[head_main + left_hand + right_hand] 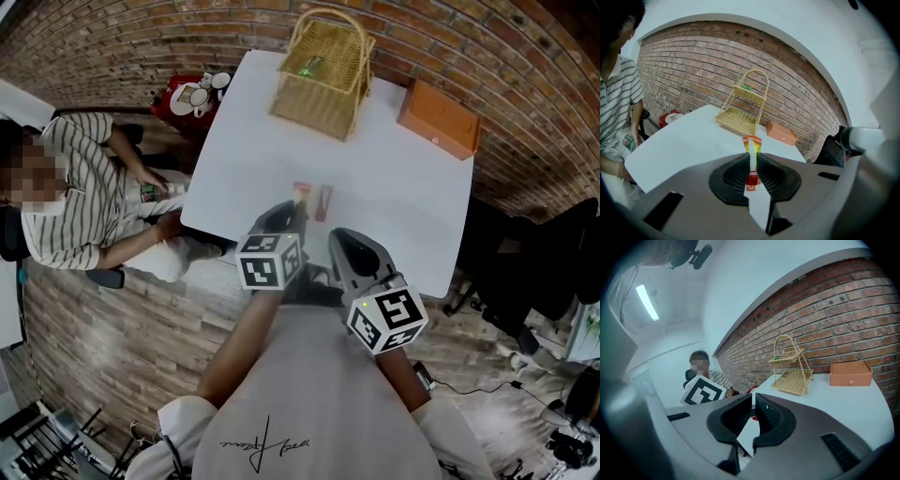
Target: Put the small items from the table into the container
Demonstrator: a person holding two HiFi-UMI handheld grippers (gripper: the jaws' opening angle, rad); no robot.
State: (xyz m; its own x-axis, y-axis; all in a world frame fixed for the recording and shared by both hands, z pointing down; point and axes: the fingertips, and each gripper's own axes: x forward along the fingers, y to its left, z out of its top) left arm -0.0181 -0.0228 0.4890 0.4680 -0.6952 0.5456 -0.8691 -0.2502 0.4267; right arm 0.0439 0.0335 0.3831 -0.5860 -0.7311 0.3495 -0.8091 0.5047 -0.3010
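A red and yellow sachet (752, 146) stands edgewise between the pads of my left gripper (752, 158), which is shut on it. In the head view that sachet (301, 193) sticks out ahead of the left gripper (287, 215), just above the white table (394, 206) near its front edge. A second red sachet (323, 202) lies on the table right beside it. My right gripper (343, 240) hovers at the front edge, to the right of the left one. Its jaws are shut with nothing in them (753, 401). The two-tier wicker basket (323, 70) stands at the far side.
A small green item (309, 67) lies in the basket's top tier. An orange box (439, 119) sits at the table's far right corner. A person in a striped shirt (84, 187) sits at the left side, near a red tray of cups (192, 97). A brick wall runs behind.
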